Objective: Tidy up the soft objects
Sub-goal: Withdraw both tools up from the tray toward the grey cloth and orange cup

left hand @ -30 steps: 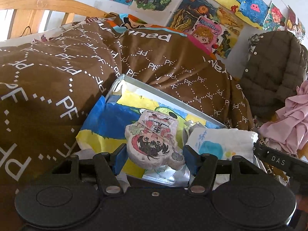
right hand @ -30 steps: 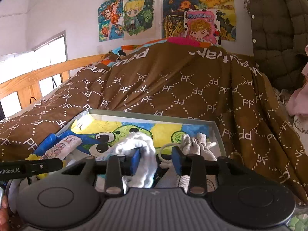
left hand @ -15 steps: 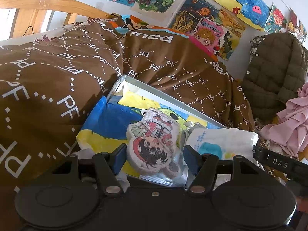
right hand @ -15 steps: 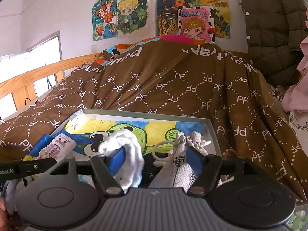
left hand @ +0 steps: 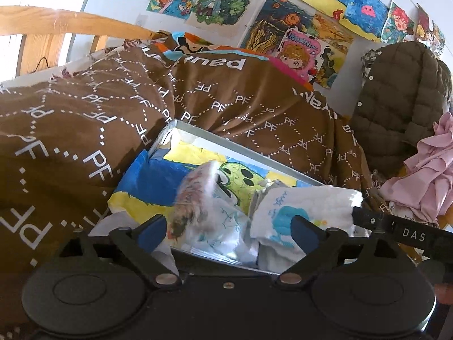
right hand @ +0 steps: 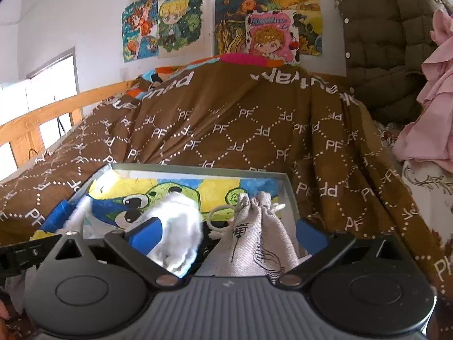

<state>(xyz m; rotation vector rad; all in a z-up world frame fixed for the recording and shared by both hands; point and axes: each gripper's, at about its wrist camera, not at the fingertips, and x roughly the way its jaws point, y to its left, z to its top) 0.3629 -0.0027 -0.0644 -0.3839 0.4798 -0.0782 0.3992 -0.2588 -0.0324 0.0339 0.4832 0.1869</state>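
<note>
So both my grippers are over the shallow grey box [left hand: 243, 146] sitting on the bed, right on the brown PF blanket [left hand: 85, 130]. My left gripper [left hand: 229, 231] has its jaws opening, nearly as wide as they go, and the little printed plush [left hand: 195, 198] between them is blurred and touching neither pad. Its long axis runs away from me toward the far rim of the box, tipped up a bit. Just right of it lies a folded white cloth with a blue drawing [left hand: 300, 212], next to the tip of my right gripper's finger.

My right gripper [right hand: 228, 236] is opening too, jaws spread wide. The fluffy white cloth [right hand: 175, 232] is up against the left pad, blurred, not pinched. The grey drawstring pouch [right hand: 254, 238] lies between the jaws with its tied neck pointing away from me. Both grippers angle down a little into the box.
</note>
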